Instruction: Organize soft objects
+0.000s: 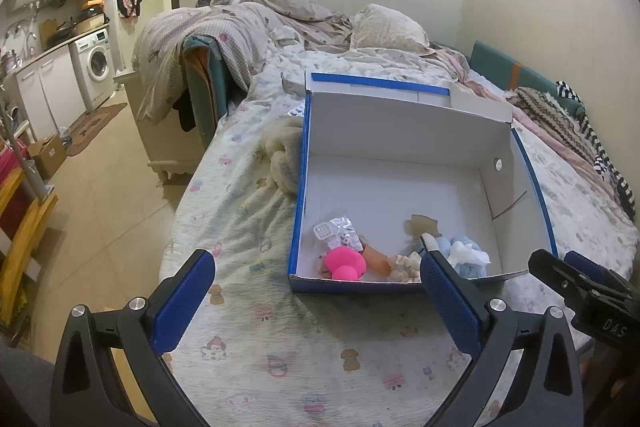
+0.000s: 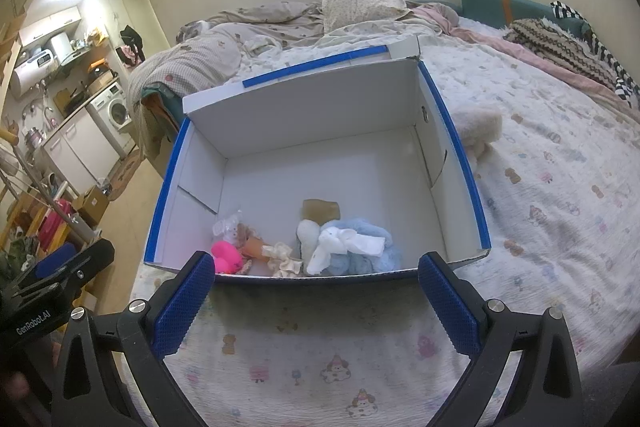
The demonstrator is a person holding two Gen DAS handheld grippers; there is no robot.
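Observation:
An open white box with blue edges (image 1: pixel 400 187) (image 2: pixel 320 163) sits on the bed. Along its near wall lie a pink rubber toy (image 1: pixel 344 265) (image 2: pixel 226 255), a small packet (image 1: pixel 338 229), an orange piece (image 2: pixel 256 247), a cream scrunchie (image 2: pixel 285 261), a blue fluffy cloth with a white cloth on it (image 2: pixel 352 247) and a tan piece (image 2: pixel 320 209). A cream plush (image 1: pixel 284 159) (image 2: pixel 478 125) lies on the bed outside the box. My left gripper (image 1: pixel 316 275) and right gripper (image 2: pixel 316 279) are both open and empty, just in front of the box.
The bed's patterned sheet (image 2: pixel 560 187) spreads around the box, with a rumpled duvet and pillow (image 1: pixel 384 27) behind and knitted clothes (image 2: pixel 560 43) at the far right. The bed's left edge drops to a tiled floor (image 1: pixel 100 195); a washing machine (image 1: pixel 96 67) stands beyond.

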